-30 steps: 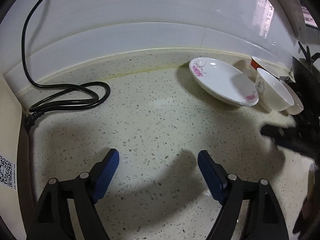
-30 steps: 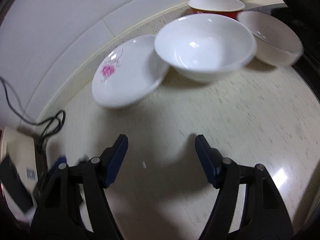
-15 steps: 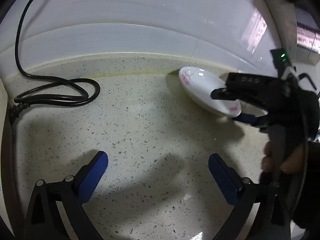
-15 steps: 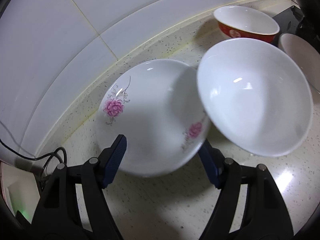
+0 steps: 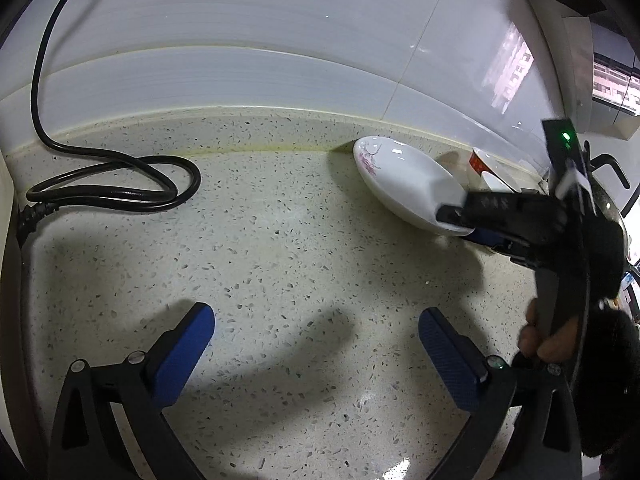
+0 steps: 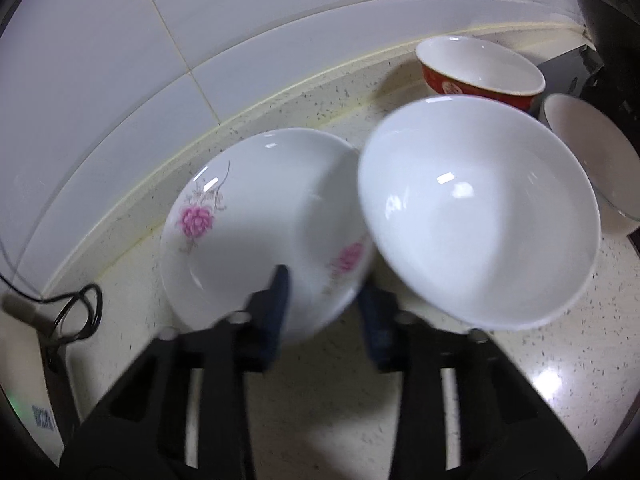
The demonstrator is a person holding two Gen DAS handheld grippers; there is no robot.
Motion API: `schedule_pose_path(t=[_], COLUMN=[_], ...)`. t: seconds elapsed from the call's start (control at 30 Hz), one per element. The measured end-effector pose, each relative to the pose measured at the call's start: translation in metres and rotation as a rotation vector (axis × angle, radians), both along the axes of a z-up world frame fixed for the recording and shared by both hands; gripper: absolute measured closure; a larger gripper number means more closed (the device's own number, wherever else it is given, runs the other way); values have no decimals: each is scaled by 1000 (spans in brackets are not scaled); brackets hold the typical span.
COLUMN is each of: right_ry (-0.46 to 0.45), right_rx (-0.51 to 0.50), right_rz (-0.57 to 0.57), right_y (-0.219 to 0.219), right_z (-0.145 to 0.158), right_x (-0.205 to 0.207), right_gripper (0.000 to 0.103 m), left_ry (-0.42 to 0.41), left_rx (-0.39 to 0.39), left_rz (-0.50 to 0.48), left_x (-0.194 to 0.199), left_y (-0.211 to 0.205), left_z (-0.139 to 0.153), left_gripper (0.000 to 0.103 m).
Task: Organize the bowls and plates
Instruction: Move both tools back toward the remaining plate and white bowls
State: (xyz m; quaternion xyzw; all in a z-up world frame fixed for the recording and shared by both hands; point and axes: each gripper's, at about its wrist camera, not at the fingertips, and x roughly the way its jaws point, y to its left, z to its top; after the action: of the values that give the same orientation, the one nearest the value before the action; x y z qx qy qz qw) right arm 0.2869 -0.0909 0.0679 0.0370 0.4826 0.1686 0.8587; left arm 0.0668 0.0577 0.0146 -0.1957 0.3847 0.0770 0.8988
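here the right tool (image 6: 324,300) seemingly straddles the plate (image 6: 256,216) rim.

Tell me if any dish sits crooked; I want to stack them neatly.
The big white bowl looks tilted, its near rim overlapping the flowered plate. The right gripper straddles that plate's near edge.

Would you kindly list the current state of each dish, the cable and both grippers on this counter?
flowered plate: tilted, near rim between the right gripper's fingers.
big white bowl: tipped, leaning by the plate.
red bowl: upright, empty.
cable: looped on the counter.
left gripper: open, empty.
right gripper: straddling the plate's rim; grip unclear.
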Motion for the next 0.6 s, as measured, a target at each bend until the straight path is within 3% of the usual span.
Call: schedule_pose_path(t=[0.43,0.6], right_ry=[104,117], right_rx=[133,158], right_rz=[204,179], right_y=[9,-7], right_z=[1,2], right_x=[-51,-50], right_gripper=[71,68], left_ry=[-23,-18], left_rx=[-33,-26], left_rz=[3,2], left_x=[-5,-5], left_y=[6,6], left_z=[2,2], left_gripper=[0,0])
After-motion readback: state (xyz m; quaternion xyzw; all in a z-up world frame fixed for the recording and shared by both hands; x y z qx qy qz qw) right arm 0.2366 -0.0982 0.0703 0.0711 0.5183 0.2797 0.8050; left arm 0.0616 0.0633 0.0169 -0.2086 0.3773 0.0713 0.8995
